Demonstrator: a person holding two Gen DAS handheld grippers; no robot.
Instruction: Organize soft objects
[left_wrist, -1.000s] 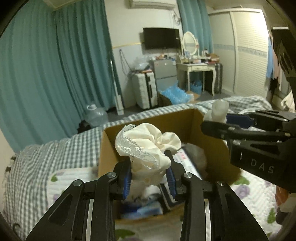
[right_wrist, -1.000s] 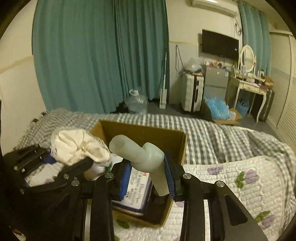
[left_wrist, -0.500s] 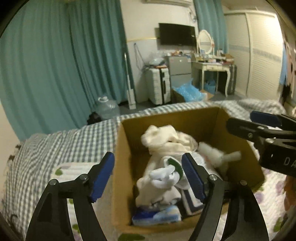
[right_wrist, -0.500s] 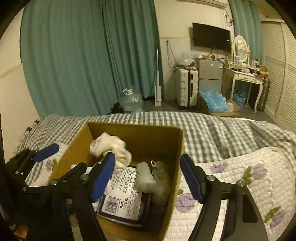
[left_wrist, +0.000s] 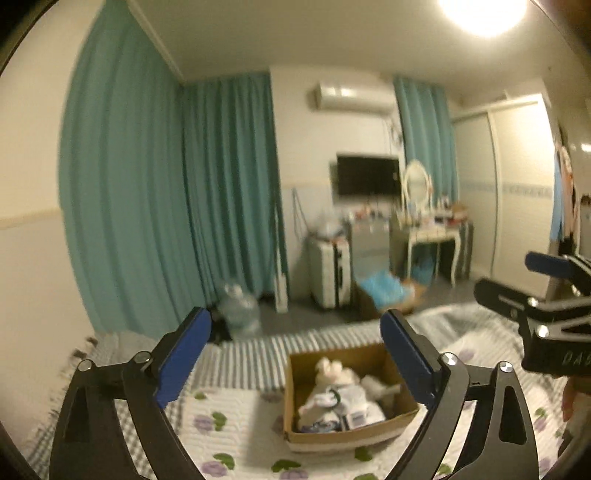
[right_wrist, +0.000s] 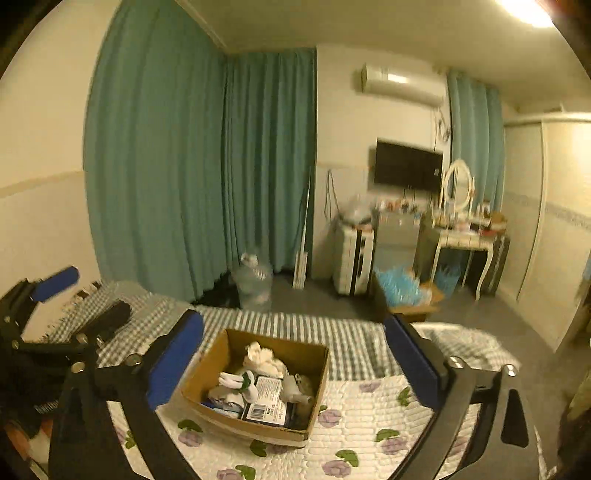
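A brown cardboard box (left_wrist: 295, 387) (right_wrist: 207, 369) sits on the bed's floral quilt (left_wrist: 229, 424) (right_wrist: 369, 417). Inside lie a cream lace cloth (left_wrist: 332, 369) (right_wrist: 264, 356), white soft items (left_wrist: 325, 400) (right_wrist: 232, 380) and flat packets (right_wrist: 264, 406). My left gripper (left_wrist: 295, 356) is open and empty, raised well above and behind the box. My right gripper (right_wrist: 293, 363) is open and empty, also high above the box. Each gripper shows at the edge of the other's view (left_wrist: 543, 291) (right_wrist: 55, 295).
A grey checked blanket (right_wrist: 295, 325) covers the far bed edge. Beyond it stand teal curtains (left_wrist: 155, 206), a water jug (right_wrist: 255, 277), a white suitcase (left_wrist: 330, 273), a dressing table (right_wrist: 465, 240) and a wardrobe (left_wrist: 517, 184).
Both grippers opened and dropped the cream cloth and the pale soft piece into the box, then pulled up and back; the box now looks small and far below.
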